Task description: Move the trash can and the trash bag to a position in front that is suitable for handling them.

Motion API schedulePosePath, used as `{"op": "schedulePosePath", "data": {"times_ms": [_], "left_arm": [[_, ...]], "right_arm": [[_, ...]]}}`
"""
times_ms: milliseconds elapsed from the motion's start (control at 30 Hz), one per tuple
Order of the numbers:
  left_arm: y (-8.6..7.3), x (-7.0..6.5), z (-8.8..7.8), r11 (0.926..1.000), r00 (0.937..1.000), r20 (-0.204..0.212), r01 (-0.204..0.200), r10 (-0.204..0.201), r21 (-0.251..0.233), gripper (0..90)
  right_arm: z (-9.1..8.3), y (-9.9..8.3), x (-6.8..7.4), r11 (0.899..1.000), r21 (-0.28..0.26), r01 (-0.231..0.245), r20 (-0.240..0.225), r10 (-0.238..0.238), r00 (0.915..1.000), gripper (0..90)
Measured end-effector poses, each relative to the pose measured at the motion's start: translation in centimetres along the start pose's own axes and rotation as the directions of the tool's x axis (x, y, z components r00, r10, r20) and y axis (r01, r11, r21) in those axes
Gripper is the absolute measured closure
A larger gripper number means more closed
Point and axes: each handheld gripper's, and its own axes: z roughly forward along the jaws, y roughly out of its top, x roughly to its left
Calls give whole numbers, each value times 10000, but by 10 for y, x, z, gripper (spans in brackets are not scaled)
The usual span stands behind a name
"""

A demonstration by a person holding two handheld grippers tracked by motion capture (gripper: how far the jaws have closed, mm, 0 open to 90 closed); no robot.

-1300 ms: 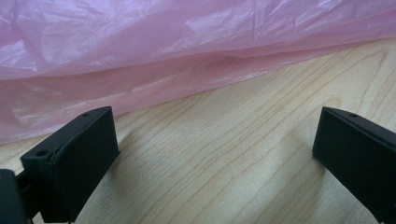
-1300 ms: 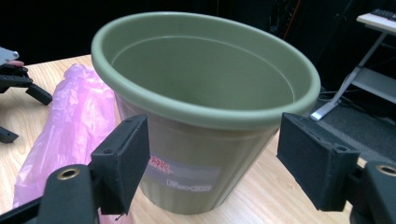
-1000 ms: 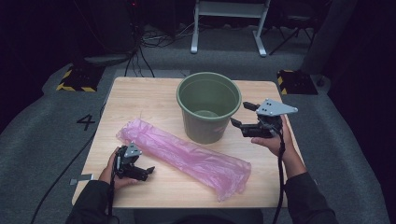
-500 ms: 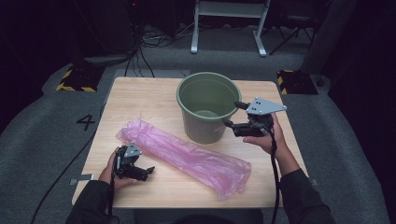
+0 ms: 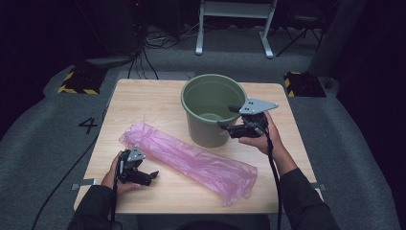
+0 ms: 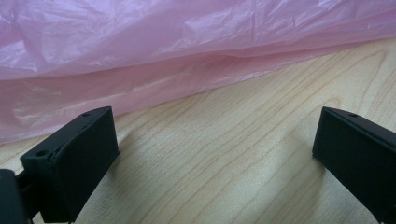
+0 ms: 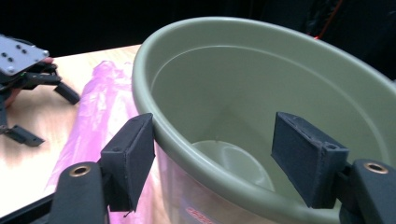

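Straddling the green bucket's (image 7: pixel 261 93) rim, right hand-held gripper (image 7: pixel 212 158) spread; left hand-held gripper (image 6: pixel 212 154) spread beside pink bag (image 6: pixel 140 46).

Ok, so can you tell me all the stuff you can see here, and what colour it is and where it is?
Round green plastic bucket: one, olive green, standing upright at the middle-back of the table, nothing inside it.
Long crinkly pink plastic bag: one, see-through pink, lying flat across the table in front of the bucket.
Light wooden table: one, pale wood, in the middle of the grey floor.
Painted number 4: one, black, on the floor left of the table.
Yellow-and-black striped blocks: two, on the floor behind the table's back corners.
Left gripper: one, black, open, low over the table beside the bag.
Right gripper: one, black, open, jaws straddling the bucket's rim.
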Motion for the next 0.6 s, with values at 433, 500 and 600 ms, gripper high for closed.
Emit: {"op": "schedulePosePath", "data": {"times_ms": [433, 500, 600], "left_arm": [[0, 0, 0, 10000, 10000, 2, 4, -4, -3, 1], [0, 0, 0, 10000, 10000, 0, 4, -4, -3, 1], [0, 0, 0, 10000, 10000, 0, 1, -1, -1, 1]], "right_arm": [[13, 1, 1, 9995, 189, 239, -297, -234, 9993, 383], [15, 1, 0, 9996, 200, 219, -174, -216, 9996, 370], [15, 0, 1, 9995, 178, 271, 79, -273, 9996, 351]]}}
